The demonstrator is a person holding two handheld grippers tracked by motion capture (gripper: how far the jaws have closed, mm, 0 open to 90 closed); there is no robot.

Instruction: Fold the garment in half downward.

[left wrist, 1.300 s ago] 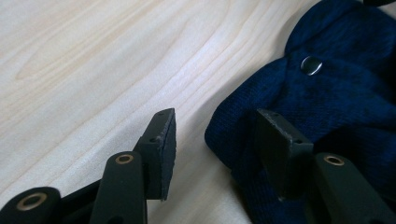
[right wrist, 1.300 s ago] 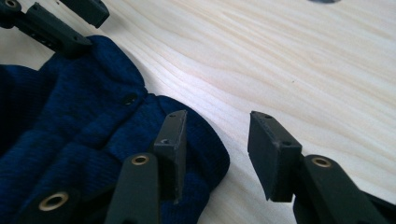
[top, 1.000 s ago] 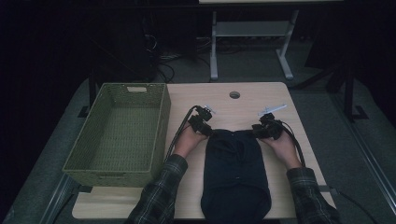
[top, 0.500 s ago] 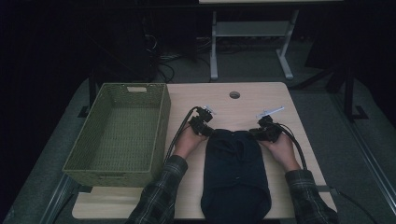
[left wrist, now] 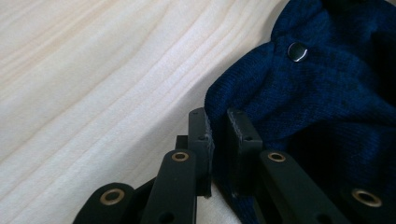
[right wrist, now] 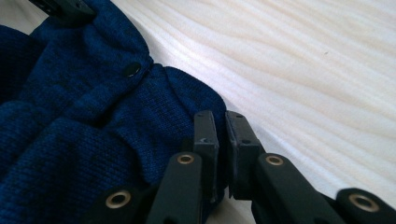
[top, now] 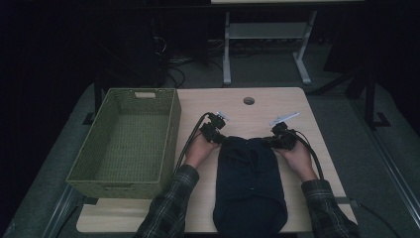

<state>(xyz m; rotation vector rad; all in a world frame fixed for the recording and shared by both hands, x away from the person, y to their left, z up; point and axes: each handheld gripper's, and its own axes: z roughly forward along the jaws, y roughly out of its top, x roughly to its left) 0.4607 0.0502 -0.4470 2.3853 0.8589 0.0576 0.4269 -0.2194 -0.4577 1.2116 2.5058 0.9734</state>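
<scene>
Navy knit garment [top: 250, 183] is pinched at both far corners: left gripper [left wrist: 219, 123] and right gripper [right wrist: 222, 126] have just been closing onto its edge.

Item: dark navy knitted garment [top: 250, 183]
Details: small round snap buttons [left wrist: 297, 51]
Pose: lying flat, lengthwise, bunched a little at the far end
Place: on the pale wooden table, near edge, just right of the green basket

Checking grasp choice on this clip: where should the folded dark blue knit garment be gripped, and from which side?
At its two far corners, one per gripper, each from its own outer side: the dark blue knit garment lies flat, so only edges fit between jaws. Left gripper and right gripper already pinch there.
</scene>
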